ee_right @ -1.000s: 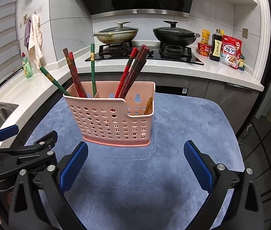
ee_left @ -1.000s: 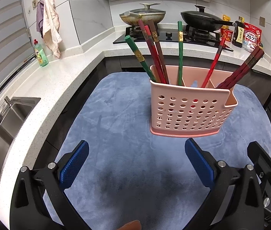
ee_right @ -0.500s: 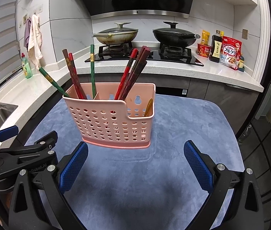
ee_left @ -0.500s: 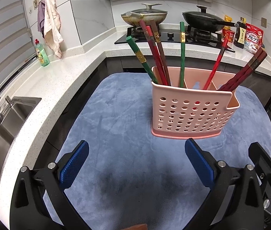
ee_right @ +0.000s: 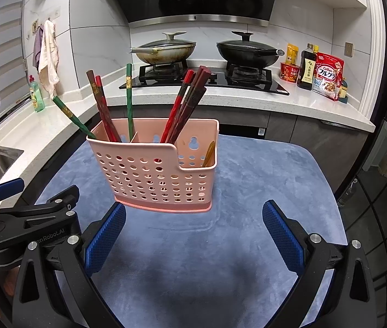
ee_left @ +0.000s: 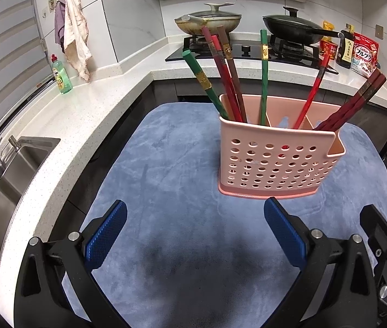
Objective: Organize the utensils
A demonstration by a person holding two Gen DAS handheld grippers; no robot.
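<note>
A pink perforated utensil basket stands upright on the blue mat; it also shows in the right wrist view. Green, red and brown chopsticks stand in its compartments, seen too in the right wrist view. A small wooden piece rests in its right compartment. My left gripper is open and empty, just in front of the basket. My right gripper is open and empty, also just in front of it.
The blue mat covers a table. A white countertop runs left with a sink and a green soap bottle. Two lidded pans sit on the stove behind. Food packets stand at back right.
Both grippers have moved slightly nearer the basket, which sits a little lower and larger in both views. Both stay open and empty.
</note>
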